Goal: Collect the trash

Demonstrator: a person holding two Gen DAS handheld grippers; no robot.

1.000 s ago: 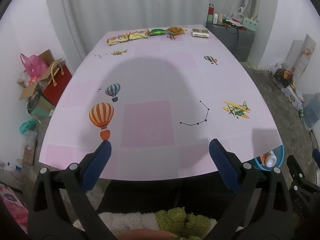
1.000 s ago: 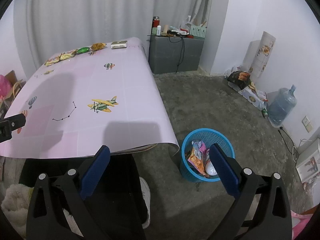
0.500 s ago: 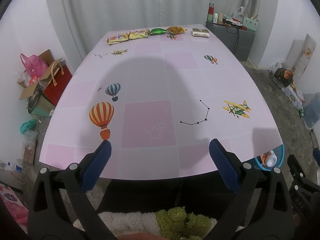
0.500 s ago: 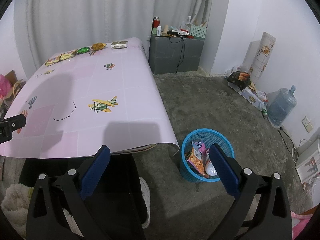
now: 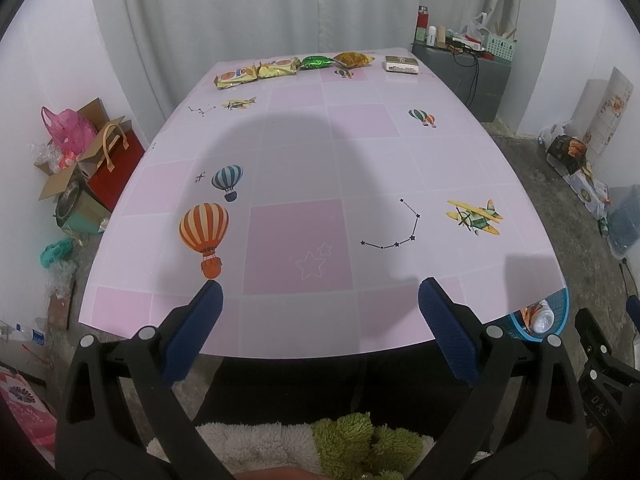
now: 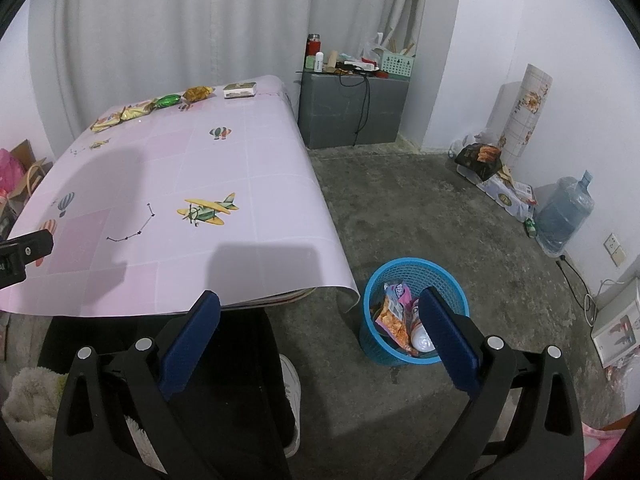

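Presently, left gripper (image 5: 318,296): jaws spread wide, holding nothing, at the near edge of the pink table (image 5: 360,160), with 5 items well apart along the far edge: 2 yellow snack packets (image 5: 256,72), 1 green wrapper (image 5: 317,62), 1 orange wrapper (image 5: 352,58), 1 small box (image 5: 401,64). Right gripper (image 6: 318,306): jaws likewise spread, empty, off the table's near right corner, with the blue trash basket (image 6: 416,276) on the floor just beyond its right finger, already containing wrappers and a bottle.

Bright, even indoor light; broad soft shadow on tablecloth (image 5: 360,152); sharp focus; fisheye bending, dark corners.

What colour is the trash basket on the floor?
The trash basket is bright blue mesh; the right wrist view shows it best.
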